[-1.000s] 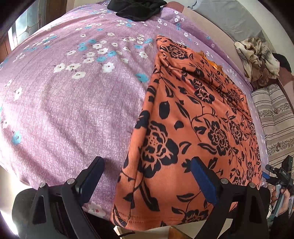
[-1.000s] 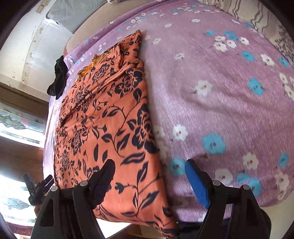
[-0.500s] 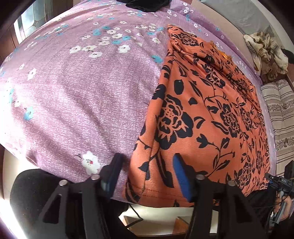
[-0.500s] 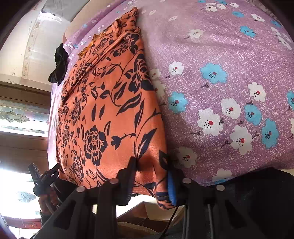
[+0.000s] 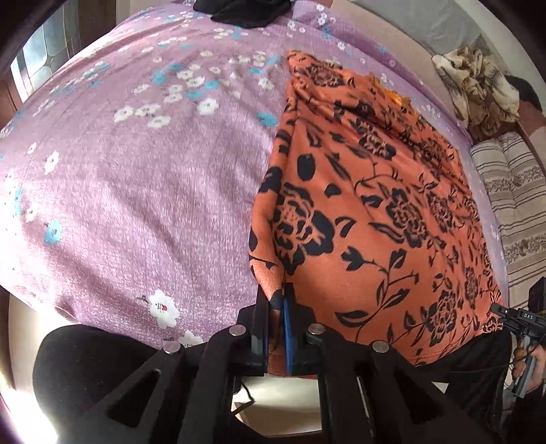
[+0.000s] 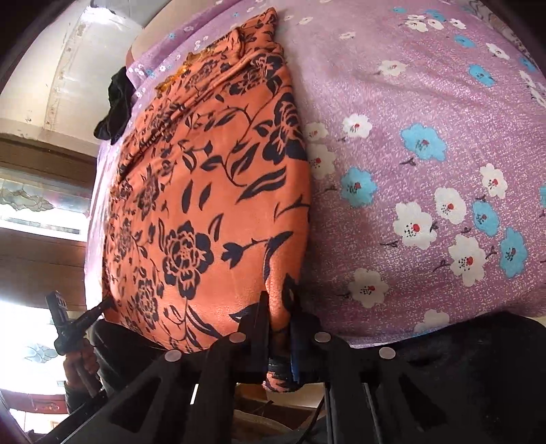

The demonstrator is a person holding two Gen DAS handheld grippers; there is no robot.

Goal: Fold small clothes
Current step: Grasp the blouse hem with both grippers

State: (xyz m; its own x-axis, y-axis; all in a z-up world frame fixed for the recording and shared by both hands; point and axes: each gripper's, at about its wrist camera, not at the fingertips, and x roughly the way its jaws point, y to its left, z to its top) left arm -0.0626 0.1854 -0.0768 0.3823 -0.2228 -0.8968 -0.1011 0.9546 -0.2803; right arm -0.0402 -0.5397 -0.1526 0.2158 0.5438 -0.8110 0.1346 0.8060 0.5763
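Observation:
An orange garment with black flowers [image 5: 375,205] lies lengthwise on a purple flowered bedsheet [image 5: 136,188]; it also shows in the right wrist view [image 6: 204,205]. My left gripper [image 5: 277,300] is shut on the garment's near left corner at the bed's front edge. My right gripper [image 6: 279,307] is shut on the garment's near right corner. The far end of the garment is bunched and wrinkled.
A black cloth [image 5: 245,12] lies at the far end of the bed, also in the right wrist view [image 6: 116,109]. A crumpled beige patterned cloth [image 5: 477,85] and a striped mattress [image 5: 512,205] lie to the right. A window [image 6: 34,211] is at the left.
Both grippers moved down to the garment's near hem and closed on its two near corners; they were open a second ago.

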